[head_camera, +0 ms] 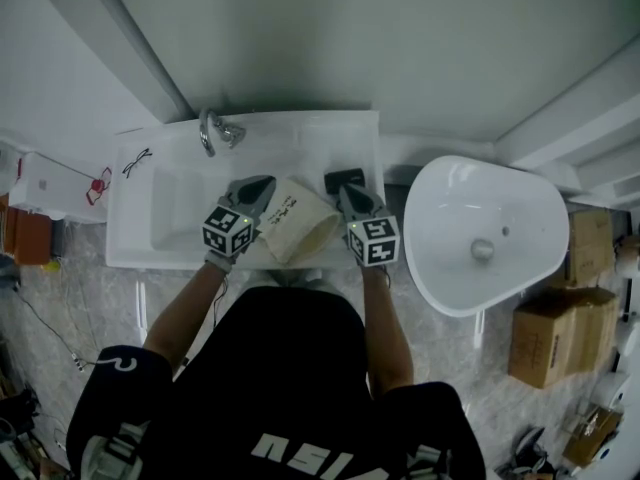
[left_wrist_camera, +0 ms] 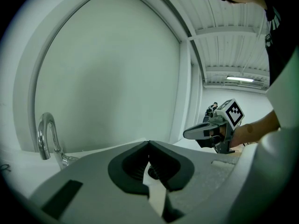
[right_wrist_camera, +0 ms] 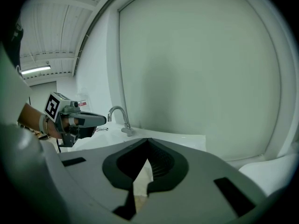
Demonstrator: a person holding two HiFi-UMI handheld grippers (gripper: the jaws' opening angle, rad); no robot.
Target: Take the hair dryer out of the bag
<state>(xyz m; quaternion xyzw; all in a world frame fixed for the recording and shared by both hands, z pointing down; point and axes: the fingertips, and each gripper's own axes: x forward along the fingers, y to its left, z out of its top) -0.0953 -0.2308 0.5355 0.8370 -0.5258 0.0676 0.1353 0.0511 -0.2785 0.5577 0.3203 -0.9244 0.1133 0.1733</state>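
Observation:
A cream cloth bag (head_camera: 295,218) with dark print hangs between my two grippers over the front of the white sink (head_camera: 135,253), its dark mouth facing me. No hair dryer shows; the bag's inside is in shadow. My left gripper (head_camera: 267,185) is shut at the bag's left edge, and a pale strip of cloth (left_wrist_camera: 156,195) shows in its closed jaws (left_wrist_camera: 149,144). My right gripper (head_camera: 342,190) is shut at the bag's right edge, with cream cloth (right_wrist_camera: 140,183) below its tips (right_wrist_camera: 148,142). A small black shape (head_camera: 345,177) sits at its tip; I cannot tell what it is.
A chrome faucet (head_camera: 210,133) stands at the sink's back, with a pair of glasses (head_camera: 137,161) on its left counter. A white bowl (head_camera: 490,233) stands close on the right. Cardboard boxes (head_camera: 550,338) sit on the floor beyond it. A wall rises behind the sink.

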